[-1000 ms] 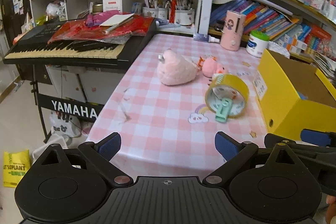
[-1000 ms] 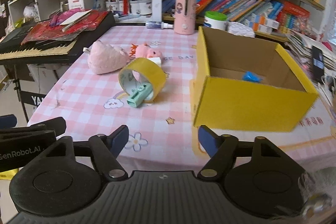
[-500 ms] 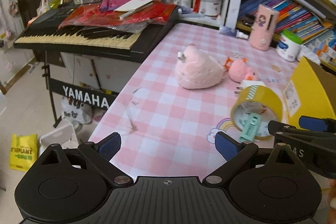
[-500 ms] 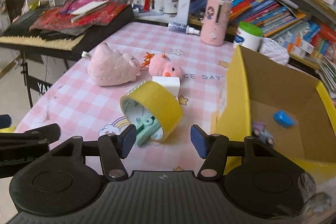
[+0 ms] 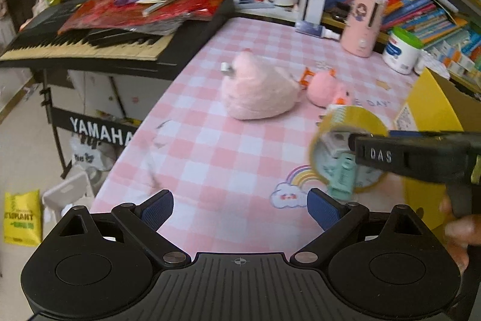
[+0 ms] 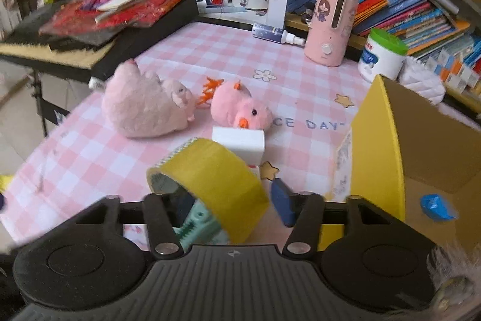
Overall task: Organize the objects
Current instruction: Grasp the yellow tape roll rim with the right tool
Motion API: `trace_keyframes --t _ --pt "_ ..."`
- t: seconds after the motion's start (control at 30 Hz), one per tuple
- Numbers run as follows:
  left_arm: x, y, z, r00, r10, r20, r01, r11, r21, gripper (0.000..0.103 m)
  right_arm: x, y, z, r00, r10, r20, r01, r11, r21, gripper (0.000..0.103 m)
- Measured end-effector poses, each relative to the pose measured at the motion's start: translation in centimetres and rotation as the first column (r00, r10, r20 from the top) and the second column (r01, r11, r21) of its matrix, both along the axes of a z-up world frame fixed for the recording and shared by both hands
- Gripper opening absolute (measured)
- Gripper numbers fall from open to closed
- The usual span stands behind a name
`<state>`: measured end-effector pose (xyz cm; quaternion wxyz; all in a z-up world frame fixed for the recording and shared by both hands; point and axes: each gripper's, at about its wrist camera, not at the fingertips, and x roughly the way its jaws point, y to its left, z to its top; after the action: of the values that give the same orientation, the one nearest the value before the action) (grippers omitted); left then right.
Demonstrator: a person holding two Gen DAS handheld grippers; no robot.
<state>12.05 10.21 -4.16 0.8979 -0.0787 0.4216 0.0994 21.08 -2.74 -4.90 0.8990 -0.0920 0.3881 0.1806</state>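
A yellow tape roll point(image 6: 216, 173) stands on edge on the pink checked table point(image 6: 210, 50), with a mint green clip point(image 6: 198, 226) at its mouth. My right gripper point(image 6: 233, 205) is open, its jaws on either side of the roll's near wall, one inside the ring. The roll also shows in the left wrist view point(image 5: 345, 125), with the right gripper's finger across it. A large pink plush point(image 6: 144, 107), a small pink chick plush point(image 6: 237, 107) and a white block point(image 6: 240, 142) lie behind it. My left gripper point(image 5: 240, 208) is open and empty over the table's near edge.
A yellow cardboard box point(image 6: 378, 146) stands right of the roll, with a blue item point(image 6: 436, 206) inside. A keyboard point(image 5: 90, 44) with red papers borders the table's left side. A pink canister point(image 6: 330, 23), a white jar point(image 6: 381, 56) and bookshelves line the back.
My right gripper has moved forward and down to the tape roll, and its jaws now straddle the roll's wall. My left gripper has drifted forward and left, still open.
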Motion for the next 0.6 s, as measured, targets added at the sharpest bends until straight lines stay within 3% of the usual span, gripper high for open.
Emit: trace_keyframes --t 0.2,0.23,0.4,0.6 --pt "0.9 -1.0 0.2 1.0 -0.024 0.006 0.024 1.0 0.002 0.097 1.4 -1.4 0.9 0.997 -0.003 -0.083 0.013 0.992 0.129 0.027" --pt "0.9 -1.1 0.2 1.0 -0.03 0.009 0.03 1.0 0.003 0.097 1.5 -1.6 1.0 0.996 -0.002 -0.091 0.015 0.989 0.145 0.02" --pt "1.0 -1.9 0.7 0.997 -0.066 0.029 0.066 0.998 0.006 0.096 1.7 -2.3 1.2 0.992 -0.012 -0.125 0.037 0.98 0.196 0.007" --pt "1.5 -2.8 0.6 0.994 -0.104 0.031 0.104 0.995 -0.003 0.095 1.8 -3.9 2.9 0.994 -0.066 -0.084 0.087 0.957 0.278 0.006"
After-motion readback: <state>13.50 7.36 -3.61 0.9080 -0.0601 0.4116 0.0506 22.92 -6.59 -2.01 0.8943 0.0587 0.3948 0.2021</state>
